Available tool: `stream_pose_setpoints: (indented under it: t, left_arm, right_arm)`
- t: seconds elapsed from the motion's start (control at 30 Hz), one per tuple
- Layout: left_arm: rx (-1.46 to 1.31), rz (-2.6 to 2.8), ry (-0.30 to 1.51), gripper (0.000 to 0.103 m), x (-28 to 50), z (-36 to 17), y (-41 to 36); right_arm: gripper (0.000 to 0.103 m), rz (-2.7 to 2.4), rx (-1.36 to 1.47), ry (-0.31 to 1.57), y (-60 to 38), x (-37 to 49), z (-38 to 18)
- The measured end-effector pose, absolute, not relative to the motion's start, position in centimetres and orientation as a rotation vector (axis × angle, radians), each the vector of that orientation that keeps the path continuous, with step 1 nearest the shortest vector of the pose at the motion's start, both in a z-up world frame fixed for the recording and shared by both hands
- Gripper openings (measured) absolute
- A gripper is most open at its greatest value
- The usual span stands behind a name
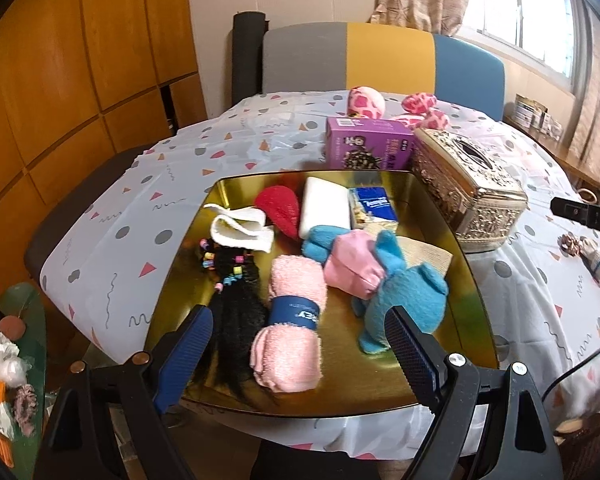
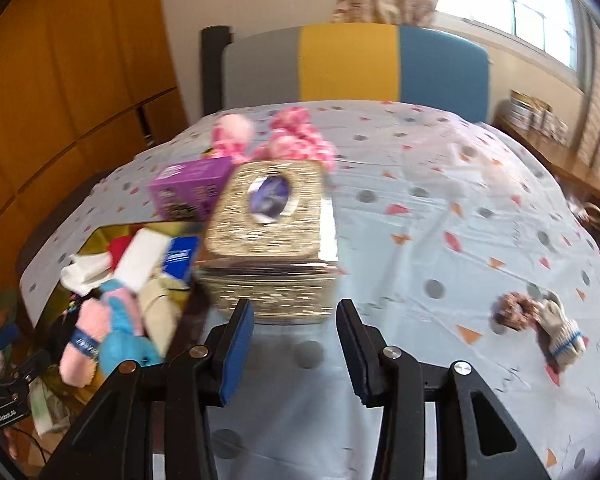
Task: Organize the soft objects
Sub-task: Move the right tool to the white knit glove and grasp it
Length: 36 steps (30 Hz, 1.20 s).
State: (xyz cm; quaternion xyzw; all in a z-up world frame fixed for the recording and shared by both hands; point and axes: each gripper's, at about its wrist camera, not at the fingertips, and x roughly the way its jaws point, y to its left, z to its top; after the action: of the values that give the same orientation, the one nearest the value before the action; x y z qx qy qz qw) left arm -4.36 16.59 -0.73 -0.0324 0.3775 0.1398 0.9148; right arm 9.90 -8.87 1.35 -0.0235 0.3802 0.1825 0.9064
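A worktop (image 1: 112, 216) under a patterned white cloth carries a shiny gold tray (image 1: 472, 292). On the tray, a rolled pink towel with a blue band (image 1: 292, 320) lies between the left gripper's (image 1: 298, 354) wide jaws. The right gripper (image 2: 296, 348), jaws wide and empty, faces an ornate metal tissue box (image 2: 268, 240); a small knitted glove (image 2: 562, 332) lies well right.

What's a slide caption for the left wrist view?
Open left tool poised over gold tray of soft items: pink towel roll, blue plush, black hairpiece.

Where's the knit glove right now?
The knit glove lies on the tablecloth at the right of the right wrist view, touching a brown scrunchie, well right of the metal tissue box and outside the gold tray.
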Motion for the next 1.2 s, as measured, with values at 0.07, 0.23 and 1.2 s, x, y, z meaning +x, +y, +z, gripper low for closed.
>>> stream_pose_setpoints:
  t: [0.07,0.23,1.2]
  left_arm:
    - [-0.057,0.279,0.779,0.088,-4.2,-0.7,16.2]
    - [-0.034,0.248,0.781,0.088,-4.0,-0.6,15.1]
    - [0.069,-0.178,0.83,0.088,0.0,0.4,3.7]
  right_arm:
    - [0.043,0.34,-0.033,0.785,-10.6,10.3,1.4]
    - [0.043,0.261,0.025,0.799,-15.0,11.3,1.2]
    - [0.059,-0.217,0.184,0.99,-38.0,21.9,-5.6]
